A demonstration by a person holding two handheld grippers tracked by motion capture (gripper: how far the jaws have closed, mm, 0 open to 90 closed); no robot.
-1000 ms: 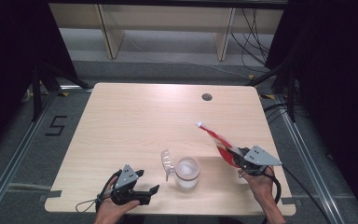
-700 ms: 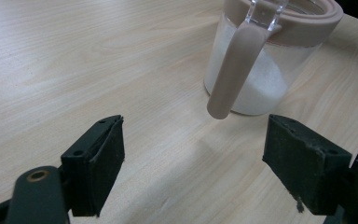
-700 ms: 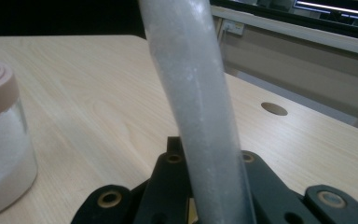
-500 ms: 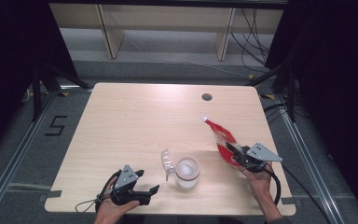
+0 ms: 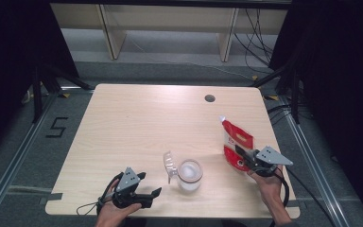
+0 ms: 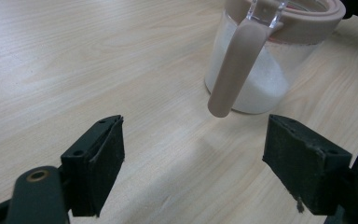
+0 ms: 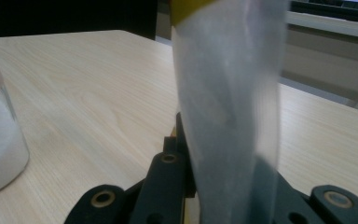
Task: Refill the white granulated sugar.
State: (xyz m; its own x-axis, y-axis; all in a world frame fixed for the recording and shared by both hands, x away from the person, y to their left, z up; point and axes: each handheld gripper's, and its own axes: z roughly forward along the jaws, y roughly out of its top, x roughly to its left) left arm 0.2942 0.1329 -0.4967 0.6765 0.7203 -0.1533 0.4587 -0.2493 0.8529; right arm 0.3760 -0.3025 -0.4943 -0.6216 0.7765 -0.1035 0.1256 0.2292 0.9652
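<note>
A red pouch (image 5: 237, 142) with a white spout leans near the table's right edge. My right gripper (image 5: 243, 154) is shut on its lower end, and its jaws have just been easing open a little with the pouch still between them. Up close the pouch (image 7: 228, 93) looks pale and translucent between the black jaws (image 7: 219, 189). A clear jar (image 5: 189, 174) of white powder stands at front centre, its hinged lid (image 5: 169, 165) flipped open to the left. My left gripper (image 5: 149, 185) rests open at front left, aimed at the jar (image 6: 256, 79), with nothing between its pads (image 6: 100, 161).
The wooden table (image 5: 137, 123) has a round cable hole (image 5: 210, 98) at the back right. A person's hands hold both grippers at the front edge. Beyond the table are shelf legs and cables on a grey floor.
The right gripper has carried the red pouch to the right, away from the jar, and brought it down by the table's right edge. The left gripper has stayed where it was.
</note>
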